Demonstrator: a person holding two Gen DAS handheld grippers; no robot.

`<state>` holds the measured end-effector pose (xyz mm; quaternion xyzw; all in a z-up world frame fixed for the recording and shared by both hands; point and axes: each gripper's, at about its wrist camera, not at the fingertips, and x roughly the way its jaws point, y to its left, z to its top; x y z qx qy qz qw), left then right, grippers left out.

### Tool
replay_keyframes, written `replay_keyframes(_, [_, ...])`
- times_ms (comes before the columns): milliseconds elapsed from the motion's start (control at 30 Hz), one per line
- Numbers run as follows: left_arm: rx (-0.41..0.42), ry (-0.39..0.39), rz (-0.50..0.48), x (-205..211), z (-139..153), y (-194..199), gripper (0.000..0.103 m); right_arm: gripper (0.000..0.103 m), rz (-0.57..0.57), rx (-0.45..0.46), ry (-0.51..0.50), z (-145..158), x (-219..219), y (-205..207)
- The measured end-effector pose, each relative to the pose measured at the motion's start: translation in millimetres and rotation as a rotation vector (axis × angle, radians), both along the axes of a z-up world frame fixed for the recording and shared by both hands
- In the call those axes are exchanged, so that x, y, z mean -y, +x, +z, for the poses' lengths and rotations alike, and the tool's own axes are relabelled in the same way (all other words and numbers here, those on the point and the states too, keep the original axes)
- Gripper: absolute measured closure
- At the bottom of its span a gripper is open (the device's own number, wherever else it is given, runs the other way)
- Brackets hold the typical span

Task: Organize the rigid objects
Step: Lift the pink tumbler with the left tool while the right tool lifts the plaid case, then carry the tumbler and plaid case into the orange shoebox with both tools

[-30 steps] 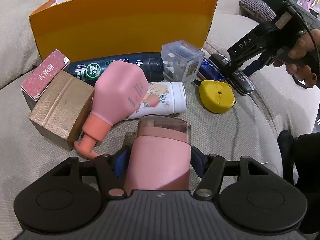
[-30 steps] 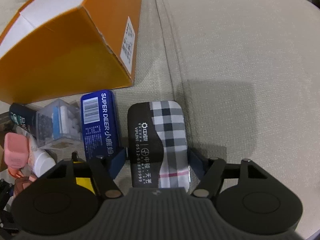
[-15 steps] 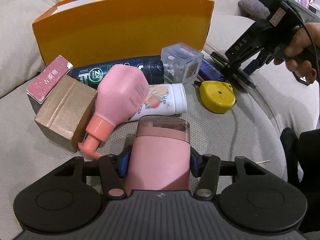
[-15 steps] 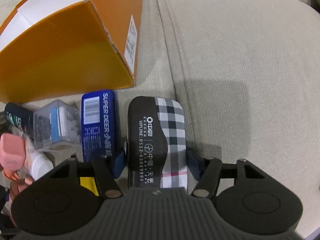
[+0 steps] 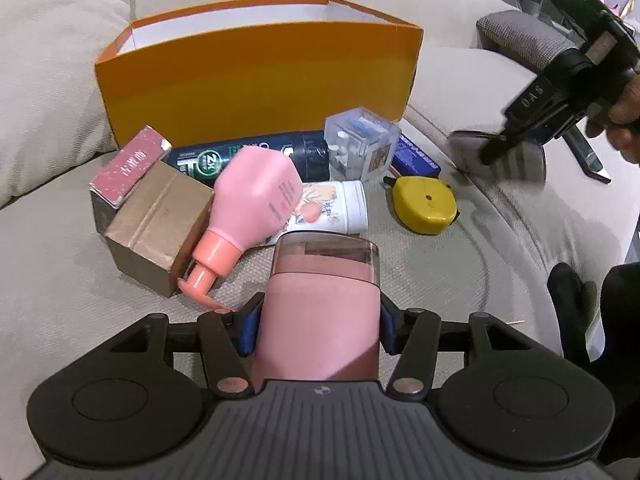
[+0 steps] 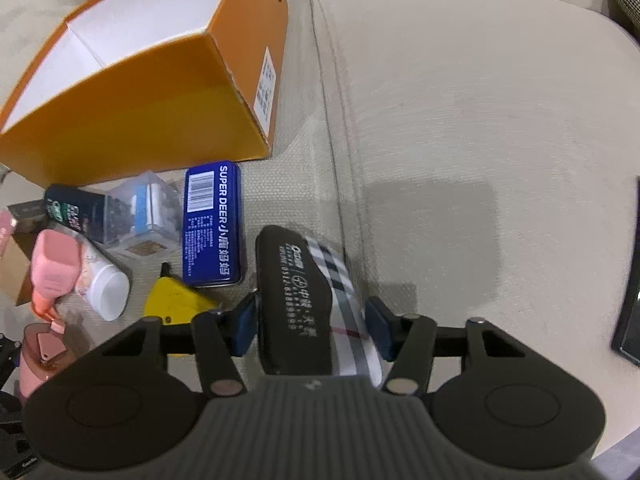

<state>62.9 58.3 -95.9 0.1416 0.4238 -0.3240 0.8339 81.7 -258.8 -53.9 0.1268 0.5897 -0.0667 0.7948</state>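
My left gripper [image 5: 318,328] is shut on a pink tumbler [image 5: 320,300] with a smoky lid, its blue pads pressing on both sides. The jaws of my right gripper [image 6: 312,320] are closing on a black and plaid glasses case [image 6: 296,280], which is tilted on its edge between the pads. In the left wrist view that case [image 5: 516,156] hangs blurred above the sofa, held by the right gripper [image 5: 490,154]. An open orange box [image 5: 256,80] with a white inside stands at the back; in the right wrist view the orange box [image 6: 140,120] is at the upper left.
Before the box lie a pink pump bottle [image 5: 256,200], a white peach-print bottle [image 5: 340,212], a dark spray can [image 5: 248,156], a clear cube [image 5: 360,140], a blue tin [image 6: 212,224], a yellow tape measure [image 5: 424,208] and a brown carton [image 5: 156,224]. Beige sofa cushion spreads right.
The right gripper's jaws closed in on the glasses case and raised it off the sofa, tipping it on edge. The left jaws drew in onto the pink tumbler.
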Motion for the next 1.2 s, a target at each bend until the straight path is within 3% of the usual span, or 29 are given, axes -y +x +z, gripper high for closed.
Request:
replay_keyframes(33, [0.001,-0.002,0.005,-1,1,0,0.039,0.082,-0.012,-0.003,-0.007,3,3,-2])
replay_keyframes(333, [0.023,0.001,0.010,-3,1,-9,0.039,0.083,-0.054,-0.046,0.011,-22,19,-14])
replay_keyframes(700, [0.018,-0.029,0.020,-9,8,-13,0.039,0.082,0.017,-0.073,-0.056,-36,7,-10])
replay_keyframes(900, [0.034,-0.056,0.053,-16,26,-17,0.040,0.083,0.097,-0.029,-0.048,-9,-11,-19])
replay_keyframes(1200, [0.108,-0.078,0.076,-25,66,-23,0.040,0.083,0.113,0.108,-0.049,67,-24,-38])
